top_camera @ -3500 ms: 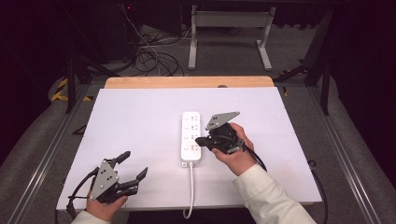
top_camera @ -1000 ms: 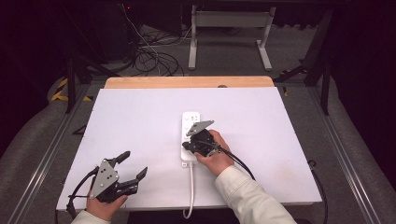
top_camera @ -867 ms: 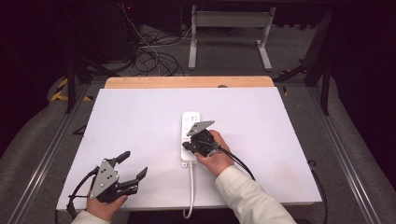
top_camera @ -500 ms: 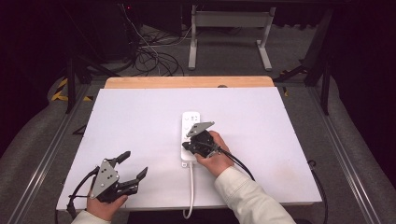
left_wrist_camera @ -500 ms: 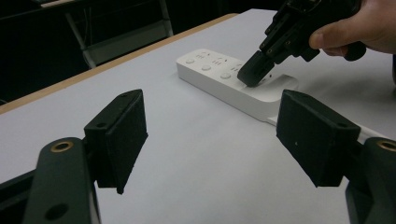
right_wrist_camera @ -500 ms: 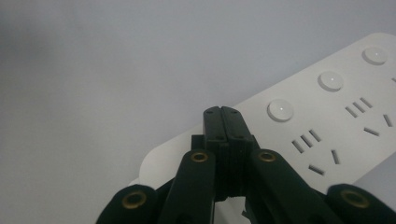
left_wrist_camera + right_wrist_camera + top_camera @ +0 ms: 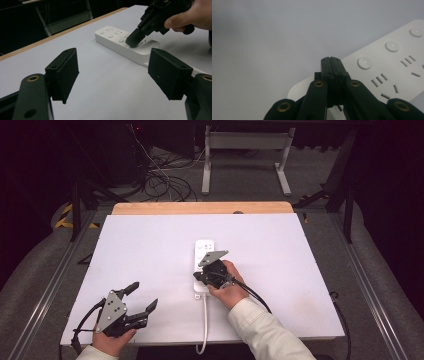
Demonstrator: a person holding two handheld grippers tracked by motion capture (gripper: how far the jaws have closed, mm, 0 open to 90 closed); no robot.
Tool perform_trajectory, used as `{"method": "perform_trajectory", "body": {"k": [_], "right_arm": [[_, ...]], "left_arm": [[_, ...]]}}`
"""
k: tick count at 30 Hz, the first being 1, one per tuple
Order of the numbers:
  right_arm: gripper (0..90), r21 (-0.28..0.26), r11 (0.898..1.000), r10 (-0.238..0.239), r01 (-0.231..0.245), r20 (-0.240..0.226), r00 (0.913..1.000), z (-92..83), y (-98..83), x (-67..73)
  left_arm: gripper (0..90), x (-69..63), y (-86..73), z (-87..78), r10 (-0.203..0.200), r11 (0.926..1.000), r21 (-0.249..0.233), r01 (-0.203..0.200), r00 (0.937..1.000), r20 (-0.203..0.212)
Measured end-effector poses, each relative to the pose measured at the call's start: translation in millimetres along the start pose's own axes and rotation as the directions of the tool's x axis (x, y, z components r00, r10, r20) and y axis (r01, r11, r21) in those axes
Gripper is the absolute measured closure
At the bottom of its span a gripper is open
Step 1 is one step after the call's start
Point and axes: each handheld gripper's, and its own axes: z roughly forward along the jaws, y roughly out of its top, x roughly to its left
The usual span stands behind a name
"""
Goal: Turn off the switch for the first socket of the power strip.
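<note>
A white power strip (image 7: 205, 250) lies lengthwise in the middle of the white table (image 7: 150, 245), its cord (image 7: 204, 325) running off the front edge. My right gripper (image 7: 198, 278) is shut with nothing between its pads. Its tips (image 7: 330, 62) rest on the strip's top (image 7: 392, 65) near the cord end, beside the nearest of three round buttons (image 7: 364, 62). The left gripper view has the same tips (image 7: 133, 41) touching the strip (image 7: 112, 37). My left gripper (image 7: 142, 296) stands open and empty at the table's front left, pointing toward the strip (image 7: 113, 72).
A wooden edge (image 7: 200, 208) runs along the table's far side. Behind it stand a metal frame's legs (image 7: 245, 165) and loose cables (image 7: 160, 175) on the floor. Metal rails flank the table on both sides.
Since the earliest frame my right gripper has moved left and down, from beside the strip onto its near end. Over the last second nothing has moved.
</note>
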Motion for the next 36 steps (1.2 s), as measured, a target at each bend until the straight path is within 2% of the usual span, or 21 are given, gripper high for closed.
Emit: {"method": "perform_trajectory", "body": {"k": [8, 11, 12, 13, 15, 17, 25, 36], "right_arm": [[90.0, -0.028, 0.999, 0.019, -0.019, -0.01, 0.9998, 0.0, -5.1, -1.8], [90.0, -0.007, 1.0, 0.002, -0.002, 0.006, 1.0, -0.9, -1.7, -0.2], [90.0, -0.023, 1.0, 0.002, -0.002, 0.013, 0.9999, -3.1, 0.1, 1.2], [90.0, -0.001, 1.0, -0.003, 0.003, 0.032, 0.9995, -5.3, 1.7, 2.0], [90.0, -0.063, 0.998, 0.029, -0.029, -0.001, 0.9996, -10.3, 1.9, 3.0], [90.0, -0.105, 0.993, 0.042, -0.044, -0.015, 0.999, -17.0, 5.0, 3.8], [90.0, -0.129, 0.992, 0.005, -0.005, -0.006, 1.0, -35.8, 18.6, 6.9], [90.0, -0.151, 0.988, -0.024, 0.022, -0.007, 0.9997, -47.5, 21.6, 8.6]], "left_arm": [[25.0, -0.3, 0.1, 0.0, -0.001, 1.0, -0.002, 0.001, 1.0, 0.0], [25.0, -0.5, 0.3, 0.2, -0.003, 1.0, 0.0, 0.003, 1.0, 0.0], [25.0, -0.2, 0.4, 0.1, -0.002, 1.0, -0.002, 0.002, 1.0, -0.001], [25.0, -0.1, 0.3, 0.0, -0.002, 1.0, -0.002, 0.001, 1.0, -0.002], [25.0, 0.3, 0.1, 0.3, -0.005, 1.0, -0.003, 0.005, 1.0, -0.003], [25.0, 0.4, 0.0, 0.6, -0.008, 1.0, 0.0, 0.008, 1.0, -0.001], [25.0, 0.1, 0.4, 0.1, -0.003, 1.0, -0.003, 0.003, 1.0, -0.004], [25.0, -0.1, 0.5, 0.5, -0.003, 1.0, -0.002, 0.003, 1.0, -0.002]]}}
